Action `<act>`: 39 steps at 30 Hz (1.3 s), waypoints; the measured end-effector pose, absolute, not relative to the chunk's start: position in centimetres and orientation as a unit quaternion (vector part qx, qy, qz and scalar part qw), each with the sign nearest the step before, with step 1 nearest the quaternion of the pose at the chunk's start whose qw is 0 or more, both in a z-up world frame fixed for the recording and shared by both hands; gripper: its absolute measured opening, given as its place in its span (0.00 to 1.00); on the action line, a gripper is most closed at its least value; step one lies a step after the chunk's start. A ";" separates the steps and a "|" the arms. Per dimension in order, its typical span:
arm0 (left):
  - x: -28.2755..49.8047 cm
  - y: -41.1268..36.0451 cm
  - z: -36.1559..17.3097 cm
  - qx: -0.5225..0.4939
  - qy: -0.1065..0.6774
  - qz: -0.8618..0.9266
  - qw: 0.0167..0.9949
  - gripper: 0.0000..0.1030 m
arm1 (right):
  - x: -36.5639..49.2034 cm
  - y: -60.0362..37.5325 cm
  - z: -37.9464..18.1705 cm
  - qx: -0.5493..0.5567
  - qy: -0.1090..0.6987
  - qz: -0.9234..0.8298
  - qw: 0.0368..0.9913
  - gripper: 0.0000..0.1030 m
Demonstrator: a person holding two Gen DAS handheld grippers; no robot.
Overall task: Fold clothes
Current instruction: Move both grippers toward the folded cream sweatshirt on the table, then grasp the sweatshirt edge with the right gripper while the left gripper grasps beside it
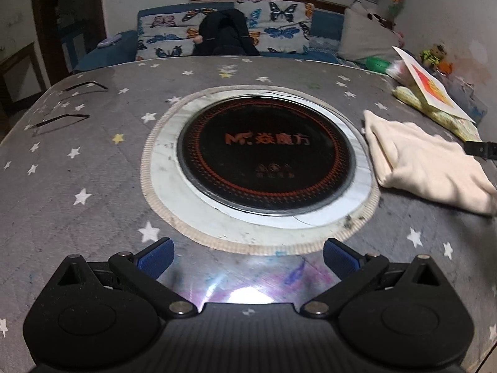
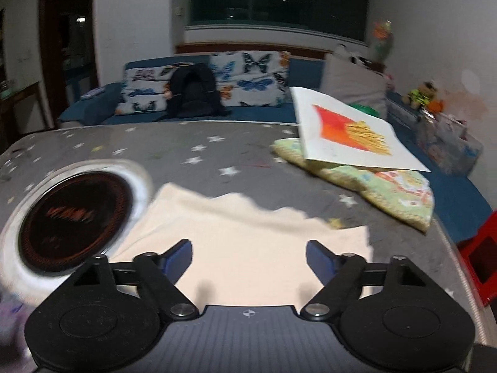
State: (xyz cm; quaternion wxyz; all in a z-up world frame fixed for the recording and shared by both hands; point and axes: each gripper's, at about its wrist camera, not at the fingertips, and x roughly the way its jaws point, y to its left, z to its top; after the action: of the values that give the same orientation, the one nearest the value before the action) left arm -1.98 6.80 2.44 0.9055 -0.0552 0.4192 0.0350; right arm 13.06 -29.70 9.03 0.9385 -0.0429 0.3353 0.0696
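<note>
A cream garment (image 1: 428, 164) lies folded on the grey star-print table, right of the round black cooktop (image 1: 265, 158). In the right wrist view the garment (image 2: 248, 236) fills the space just ahead of my right gripper (image 2: 248, 258), which is open and empty above it. My left gripper (image 1: 248, 258) is open and empty over the table's near edge, in front of the cooktop and well left of the garment. A black tip of the right gripper (image 1: 480, 147) shows at the garment's far right.
A white card with a red and orange picture (image 2: 354, 133) rests on a green patterned cloth (image 2: 388, 192) at the table's back right. Eyeglasses (image 1: 62, 115) lie at the far left. A blue sofa with butterfly cushions and a black backpack (image 2: 192, 93) stands behind. A red stool (image 2: 478, 255) is at the right.
</note>
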 end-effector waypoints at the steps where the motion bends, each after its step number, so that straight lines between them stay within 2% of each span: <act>1: -1.9 6.9 2.5 -0.056 0.420 0.037 0.905 1.00 | 13.8 -30.2 9.1 -0.041 0.338 0.063 0.938 0.72; 5: -1.5 6.9 2.7 -0.057 0.418 0.037 0.906 1.00 | 16.7 -31.5 8.5 -0.022 0.357 0.054 0.932 0.60; 9: -0.3 5.8 3.3 -0.057 0.416 0.025 0.907 1.00 | 19.0 -31.7 7.0 -0.019 0.379 0.042 0.924 0.54; 17: 2.8 2.0 5.5 -0.045 0.379 -0.076 0.921 0.99 | 19.4 -32.6 5.6 -0.026 0.402 0.034 0.915 0.52; 18: 3.2 1.1 5.7 -0.037 0.373 -0.093 0.922 0.97 | 19.5 -32.7 5.2 -0.024 0.407 0.035 0.912 0.50; 20: 4.4 -0.8 5.9 -0.024 0.366 -0.120 0.922 0.93 | 19.8 -33.0 4.5 -0.020 0.418 0.038 0.908 0.38; 21: 4.9 -1.8 6.0 -0.017 0.362 -0.136 0.922 0.89 | 19.9 -33.2 4.2 -0.013 0.419 0.042 0.907 0.36; 23: 5.8 -3.3 6.4 -0.005 0.354 -0.156 0.922 0.85 | 19.9 -33.3 4.2 -0.004 0.413 0.044 0.910 0.24; 24: 7.0 -4.4 6.6 0.003 0.351 -0.166 0.921 0.83 | 19.9 -33.3 4.2 -0.002 0.412 0.047 0.910 0.23; 26: 8.5 -6.1 6.6 0.012 0.348 -0.183 0.919 0.82 | 19.9 -33.2 4.3 -0.004 0.406 0.048 0.913 0.14; 28: 10.0 -7.5 6.1 0.020 0.347 -0.194 0.918 0.82 | 20.1 -33.4 4.5 0.000 0.406 0.052 0.912 0.14; 30: 10.8 -8.4 5.6 0.030 0.348 -0.194 0.917 0.82 | 20.4 -33.7 4.5 0.002 0.404 0.051 0.913 0.22; 31: 11.6 -9.1 5.3 0.036 0.351 -0.191 0.916 0.82 | 20.6 -33.9 4.4 -0.002 0.401 0.046 0.915 0.40; 32: 12.3 -9.8 5.0 0.042 0.353 -0.188 0.915 0.82 | 20.7 -34.0 4.4 -0.008 0.396 0.038 0.917 0.51; 37: 14.4 -11.5 3.4 0.068 0.369 -0.170 0.911 0.82 | 21.7 -34.6 3.8 -0.005 0.391 0.039 0.920 0.51; 39: 15.9 -12.6 2.6 0.079 0.378 -0.162 0.908 0.76 | 22.0 -34.6 3.7 -0.005 0.388 0.047 0.920 0.44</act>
State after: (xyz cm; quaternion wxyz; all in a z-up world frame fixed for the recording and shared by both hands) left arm 15.87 -12.61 2.64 0.9082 0.0788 0.3779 -0.1619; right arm 21.95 -34.57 3.70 0.9202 -0.0051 0.3885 0.0472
